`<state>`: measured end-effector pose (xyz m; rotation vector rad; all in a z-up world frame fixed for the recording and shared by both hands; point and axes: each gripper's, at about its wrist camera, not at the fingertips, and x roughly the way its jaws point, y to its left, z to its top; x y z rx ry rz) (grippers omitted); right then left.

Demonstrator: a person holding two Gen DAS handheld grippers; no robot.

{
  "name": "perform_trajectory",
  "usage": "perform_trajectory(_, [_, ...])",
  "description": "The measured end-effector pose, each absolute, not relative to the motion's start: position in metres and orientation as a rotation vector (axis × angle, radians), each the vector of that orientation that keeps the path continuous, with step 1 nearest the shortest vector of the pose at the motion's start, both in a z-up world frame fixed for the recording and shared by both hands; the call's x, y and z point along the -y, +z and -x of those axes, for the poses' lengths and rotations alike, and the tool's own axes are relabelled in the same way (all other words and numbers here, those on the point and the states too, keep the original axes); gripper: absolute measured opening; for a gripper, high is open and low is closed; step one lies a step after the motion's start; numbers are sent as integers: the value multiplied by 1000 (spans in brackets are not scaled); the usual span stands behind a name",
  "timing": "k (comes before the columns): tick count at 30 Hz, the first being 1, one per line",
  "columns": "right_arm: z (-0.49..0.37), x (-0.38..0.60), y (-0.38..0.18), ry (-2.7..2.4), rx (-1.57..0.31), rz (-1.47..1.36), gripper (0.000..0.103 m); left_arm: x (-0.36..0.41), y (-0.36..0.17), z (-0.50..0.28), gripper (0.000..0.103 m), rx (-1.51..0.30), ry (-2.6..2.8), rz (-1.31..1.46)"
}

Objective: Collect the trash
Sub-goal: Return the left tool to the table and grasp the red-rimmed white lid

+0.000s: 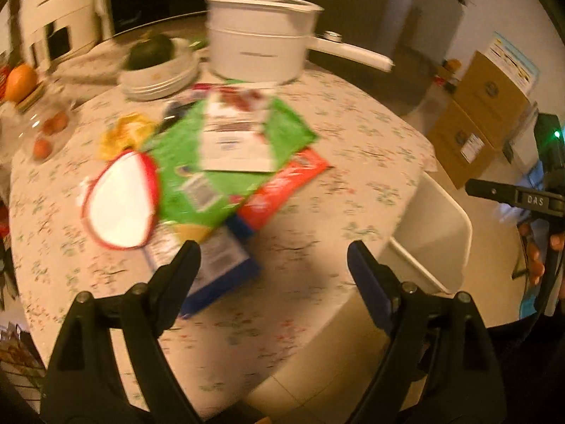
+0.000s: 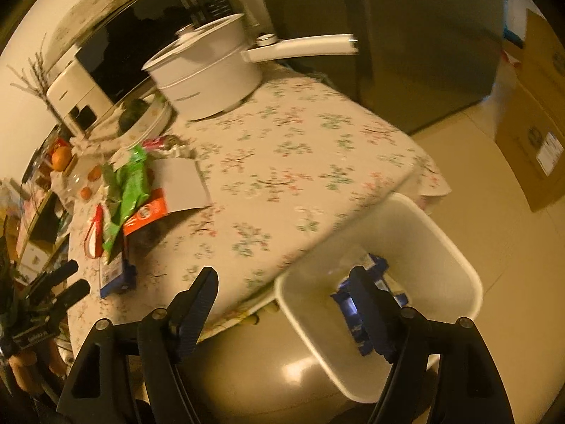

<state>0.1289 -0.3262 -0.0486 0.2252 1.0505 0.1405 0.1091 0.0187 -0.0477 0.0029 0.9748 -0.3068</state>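
A pile of trash lies on the table's flowered cloth (image 1: 317,176): a green bag (image 1: 219,162) with a white paper (image 1: 236,141) on it, a red packet (image 1: 282,187), a red-rimmed white lid (image 1: 122,199), a yellow wrapper (image 1: 123,134) and a blue box (image 1: 219,268). My left gripper (image 1: 273,265) is open and empty just in front of the blue box. My right gripper (image 2: 284,295) is open and empty above the white bin (image 2: 441,243), which stands beside the table and holds a blue wrapper (image 2: 353,304). The pile also shows in the right wrist view (image 2: 130,190).
A white pot (image 1: 261,42) with a long handle stands at the table's far side, next to stacked plates holding a dark fruit (image 1: 152,53). An orange (image 1: 19,81) and a glass bowl sit at the left. Cardboard boxes (image 1: 483,113) stand on the floor to the right.
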Motion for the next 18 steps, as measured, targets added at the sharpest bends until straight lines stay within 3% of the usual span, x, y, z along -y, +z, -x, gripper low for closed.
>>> perform_trajectory(11, [-151, 267, -46, 212, -1052, -186, 78, -84, -69, -132, 83, -989, -176, 17])
perform_trajectory(18, [-160, 237, -47, 231, -1050, -134, 78, -82, -96, -157, 40, -1017, -156, -78])
